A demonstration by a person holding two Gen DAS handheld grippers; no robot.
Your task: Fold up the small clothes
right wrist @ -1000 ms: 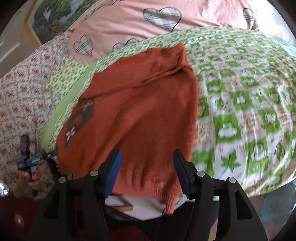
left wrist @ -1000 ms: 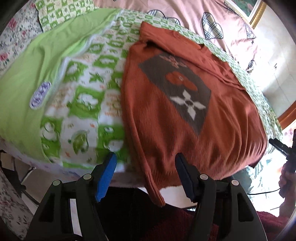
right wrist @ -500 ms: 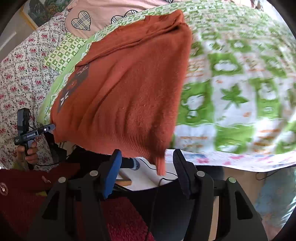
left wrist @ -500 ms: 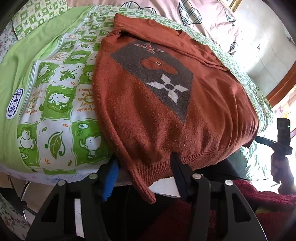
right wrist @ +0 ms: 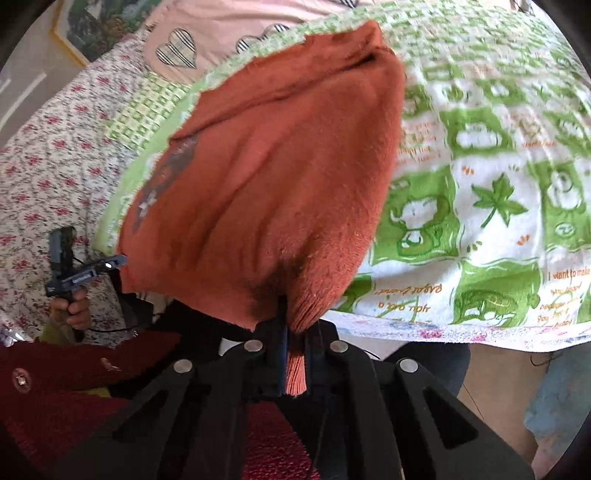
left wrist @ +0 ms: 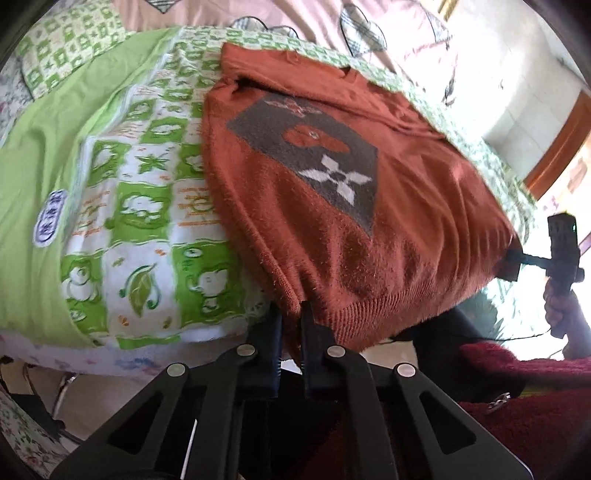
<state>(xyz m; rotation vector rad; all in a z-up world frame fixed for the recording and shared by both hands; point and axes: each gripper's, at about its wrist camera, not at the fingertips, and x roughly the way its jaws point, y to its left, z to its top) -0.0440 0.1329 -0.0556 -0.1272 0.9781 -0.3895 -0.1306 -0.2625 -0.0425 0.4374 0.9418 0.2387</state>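
Both grippers: each has just been closing, and each now pinches a bottom corner of the sweater's hem.
Left gripper (left wrist: 291, 332): low centre of the left wrist view, black jaws pressed together on the ribbed corner.
Right gripper (right wrist: 295, 350): low centre of the right wrist view, jaws clamped with a tab of ribbing hanging out below them.
Why held so: likely the start of a fold, since a grip on both hem corners would let the bottom edge be carried up toward the collar evenly.
Sweater (left wrist: 332, 206): rust-orange fuzzy knit, ribbed hem, grey diamond patch with a white flower; it lies front-up across the bed, hem draped over the near edge.
Blanket (left wrist: 147, 229): soft terry under the sweater, green and white squares with cartoon prints.
Quilt (right wrist: 236, 22): pink with plaid hearts, upper part of the frame.
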